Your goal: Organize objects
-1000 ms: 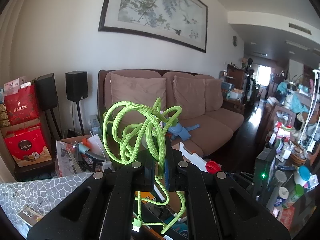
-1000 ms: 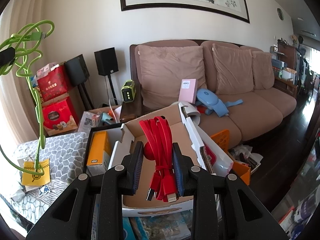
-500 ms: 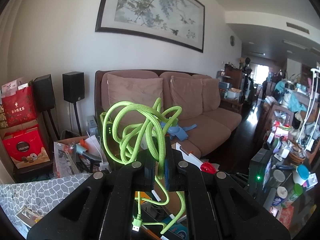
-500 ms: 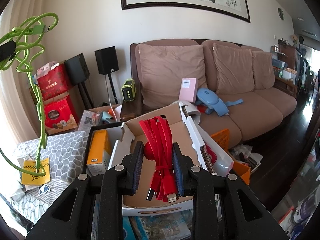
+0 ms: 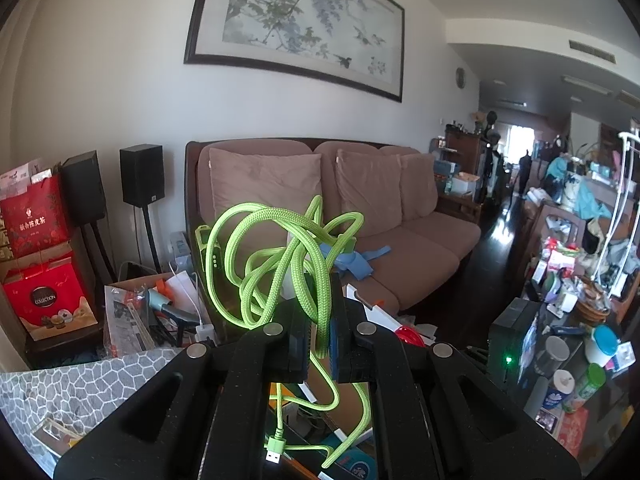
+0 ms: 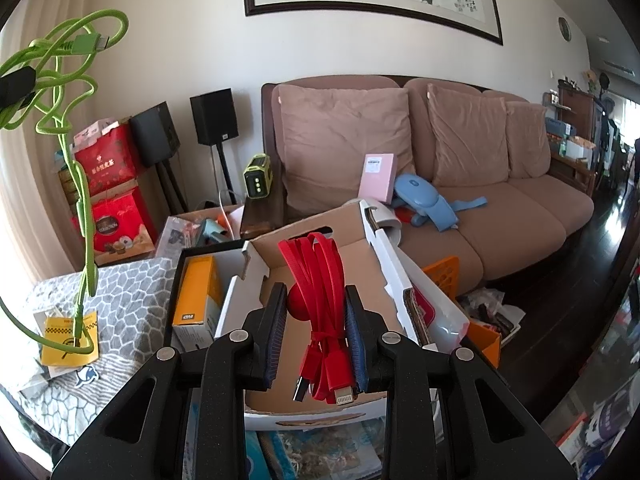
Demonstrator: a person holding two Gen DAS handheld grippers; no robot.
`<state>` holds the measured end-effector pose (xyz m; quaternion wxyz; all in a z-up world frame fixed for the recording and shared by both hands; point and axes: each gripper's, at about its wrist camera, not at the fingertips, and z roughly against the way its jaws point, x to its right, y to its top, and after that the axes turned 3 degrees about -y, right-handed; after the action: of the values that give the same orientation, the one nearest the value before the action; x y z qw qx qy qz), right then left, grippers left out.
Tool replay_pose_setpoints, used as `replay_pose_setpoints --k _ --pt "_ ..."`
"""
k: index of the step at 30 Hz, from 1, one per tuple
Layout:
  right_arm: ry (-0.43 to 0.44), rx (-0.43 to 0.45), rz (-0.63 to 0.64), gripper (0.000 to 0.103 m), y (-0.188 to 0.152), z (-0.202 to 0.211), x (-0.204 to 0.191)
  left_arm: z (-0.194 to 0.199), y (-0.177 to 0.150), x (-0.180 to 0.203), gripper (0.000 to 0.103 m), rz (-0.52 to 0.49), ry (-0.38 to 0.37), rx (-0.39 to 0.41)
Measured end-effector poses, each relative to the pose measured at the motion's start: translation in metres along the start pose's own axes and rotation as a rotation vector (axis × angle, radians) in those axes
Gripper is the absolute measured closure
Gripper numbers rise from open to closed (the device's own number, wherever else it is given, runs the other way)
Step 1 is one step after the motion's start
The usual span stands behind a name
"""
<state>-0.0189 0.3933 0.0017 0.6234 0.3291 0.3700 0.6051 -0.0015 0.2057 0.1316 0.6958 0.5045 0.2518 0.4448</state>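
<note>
My left gripper [image 5: 319, 326] is shut on a tangled green braided cable [image 5: 276, 256], held up in the air; its loose end with a USB plug [image 5: 274, 450] dangles below the jaws. In the right wrist view the same green cable [image 6: 60, 92] hangs at the upper left. A bundled flat red cable [image 6: 320, 292] is clamped in my right gripper [image 6: 316, 320], which is shut on it, with the plugs [image 6: 338, 396] hanging down. This bundle is held above an open cardboard box [image 6: 376, 272].
A grey patterned cloth [image 6: 132, 304] covers the table, with a yellow card [image 6: 68, 340] on it. A black tray holds an orange box [image 6: 198, 292] left of the cardboard box. Behind stand a brown sofa [image 6: 500, 208], speakers [image 6: 212, 116] and red gift bags [image 6: 108, 160]. Cluttered tables [image 5: 580, 320] lie right.
The left gripper with the green cable has risen slightly; in the right wrist view the cable sits higher. The right gripper and red cable have stayed still.
</note>
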Motion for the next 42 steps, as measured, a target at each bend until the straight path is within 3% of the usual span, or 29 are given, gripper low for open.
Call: replay_pose_setpoints --k 16,42 --pt "0.1 -0.026 -0.053 0.075 0.001 0.001 0.003 -0.006 0.0 0.012 0.097 0.01 -0.039 -0.007" --pt "0.091 -0.062 -0.029 0.074 0.004 -0.006 -0.004 -0.024 -0.006 0.034 0.097 -0.01 -0.077 -0.026"
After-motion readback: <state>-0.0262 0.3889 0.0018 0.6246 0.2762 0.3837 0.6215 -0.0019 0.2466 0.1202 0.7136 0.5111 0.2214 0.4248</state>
